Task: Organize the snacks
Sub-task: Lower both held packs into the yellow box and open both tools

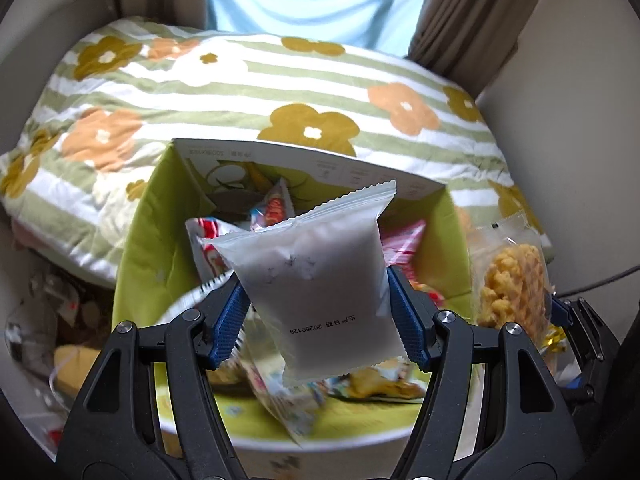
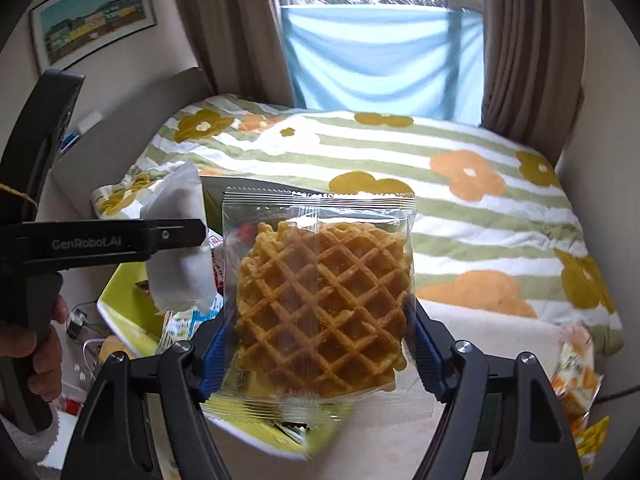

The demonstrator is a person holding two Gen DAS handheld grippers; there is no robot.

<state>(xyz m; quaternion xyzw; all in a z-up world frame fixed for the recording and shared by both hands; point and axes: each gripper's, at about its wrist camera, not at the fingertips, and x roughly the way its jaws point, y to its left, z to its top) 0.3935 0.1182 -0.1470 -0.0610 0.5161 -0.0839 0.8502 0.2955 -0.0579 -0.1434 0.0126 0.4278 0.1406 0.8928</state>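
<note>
Snack packets (image 1: 276, 210) lie in box (image 1: 160, 216) before quilt (image 1: 280, 84).

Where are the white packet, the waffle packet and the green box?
white packet (image 1: 320, 292), left wrist view, middle of its frosted face.
waffle packet (image 2: 324, 312), right wrist view, centre of the waffle.
green box (image 1: 148, 240), left wrist view, its left inner wall.

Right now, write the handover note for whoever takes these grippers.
Left gripper: shut on a white frosted packet, held over the green box.
Right gripper: shut on a clear waffle packet, beside the box.
Done: several snack packets already lie in the box.
Left: drop both packets in; loose snacks remain outside.
</note>
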